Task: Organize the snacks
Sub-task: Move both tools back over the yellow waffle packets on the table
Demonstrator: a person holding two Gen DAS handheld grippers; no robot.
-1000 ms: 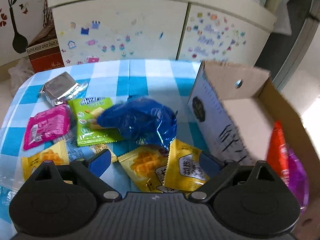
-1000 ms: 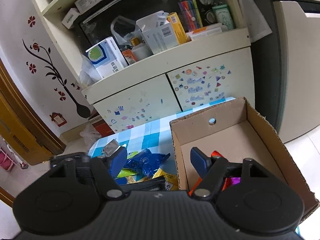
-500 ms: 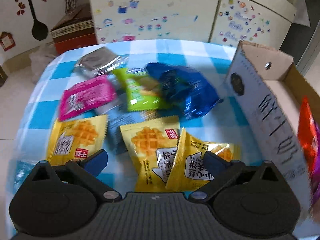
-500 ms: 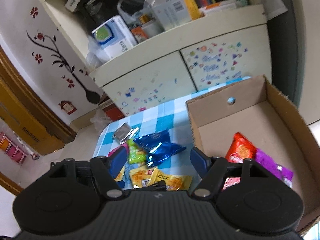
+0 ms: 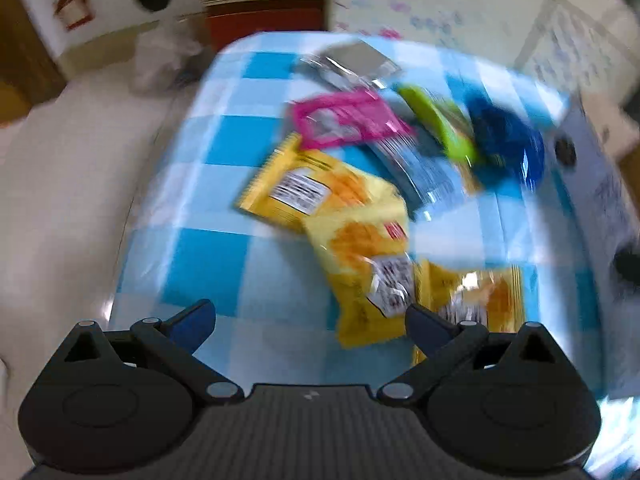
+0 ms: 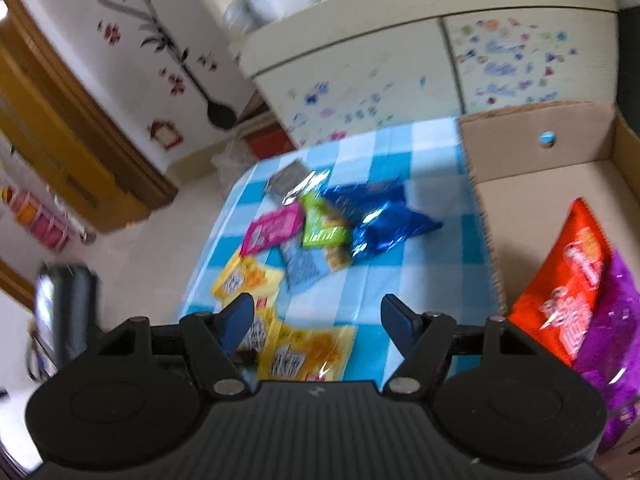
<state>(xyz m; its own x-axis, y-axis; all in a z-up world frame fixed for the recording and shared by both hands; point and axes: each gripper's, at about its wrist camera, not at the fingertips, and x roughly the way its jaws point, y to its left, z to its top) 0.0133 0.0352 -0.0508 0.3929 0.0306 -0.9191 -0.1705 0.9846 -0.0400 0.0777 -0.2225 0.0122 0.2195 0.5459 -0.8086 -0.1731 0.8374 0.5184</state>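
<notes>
Left gripper (image 5: 308, 320): jaws spread wide, just been opening, nothing between the pads; hangs over the near edge of the table, pointing steeply down; its right fingertip (image 5: 424, 326) overlaps the nearest yellow packets in the view, contact cannot be told
Right gripper (image 6: 318, 322): jaws apart, nothing pinched; hangs above the near table edge, just left of the box
Table (image 5: 208, 264): blue-and-white check cloth, snacks strewn loose across it
Yellow packets (image 5: 360, 264): three waffle packs, overlapping in a loose row from mid-table toward the near right; barcodes show on all three
Pink packet (image 5: 344, 120): beyond the yellow ones, flat
Silver packet (image 5: 356, 60): farthest back, near the far edge
Green packet (image 5: 440, 124): right of the pink, partly tucked under the blue bag
Blue bag (image 5: 508, 148): crumpled foil, just beside the box's left wall
Pale blue packet (image 6: 300, 266): between pink, green and yellow, partly under them
Box (image 6: 536, 152): open cardboard, on the right end of the table, round hole in the far wall
Red bag (image 6: 560, 292): inside the box, at its near right, tilted
Purple bag (image 6: 612, 340): inside the box, touching the red bag, to its right
Cabinet (image 6: 360, 76): cream doors with stickers, behind the table
Blur: left view heavily smeared, print unreadable
</notes>
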